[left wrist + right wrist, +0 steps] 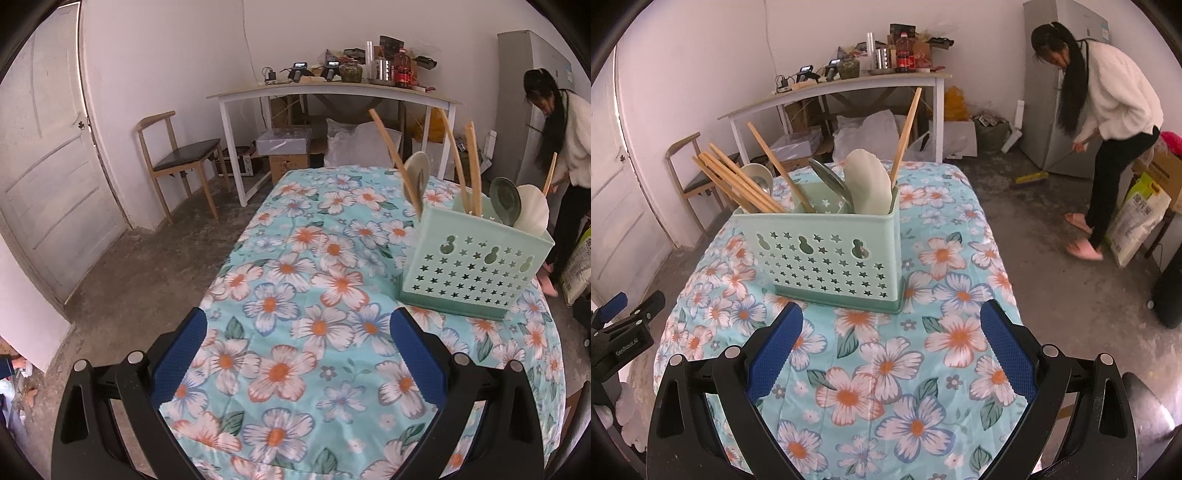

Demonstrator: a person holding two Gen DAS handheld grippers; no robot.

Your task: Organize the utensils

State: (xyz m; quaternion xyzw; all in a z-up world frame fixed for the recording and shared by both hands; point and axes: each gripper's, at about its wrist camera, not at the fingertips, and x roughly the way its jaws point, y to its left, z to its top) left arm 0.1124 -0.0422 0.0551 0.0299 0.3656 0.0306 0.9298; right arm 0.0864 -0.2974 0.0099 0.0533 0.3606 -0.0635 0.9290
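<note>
Standing upright on the flower-print cloth (886, 369) of the desk (964, 177), the mint utensil holder (834, 258) carries chopsticks (738, 181) leaning left, spoons (868, 181) and a ladle (831, 181). I see my right hand-held gripper (892, 336) spread wide just before it, empty; my left hand-held gripper (297, 339), also spread and empty, hangs over bare cloth, the holder ahead to its right.

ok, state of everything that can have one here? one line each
left gripper: open, empty, above the floral cloth
right gripper: open, empty, in front of the caddy
green caddy: upright on the table, loaded
chopsticks: in the caddy, leaning, most bunched at its left end
spoons: in the caddy, bowls up
door: shut
person: bent forward by the fridge, appears to be sweeping
</note>
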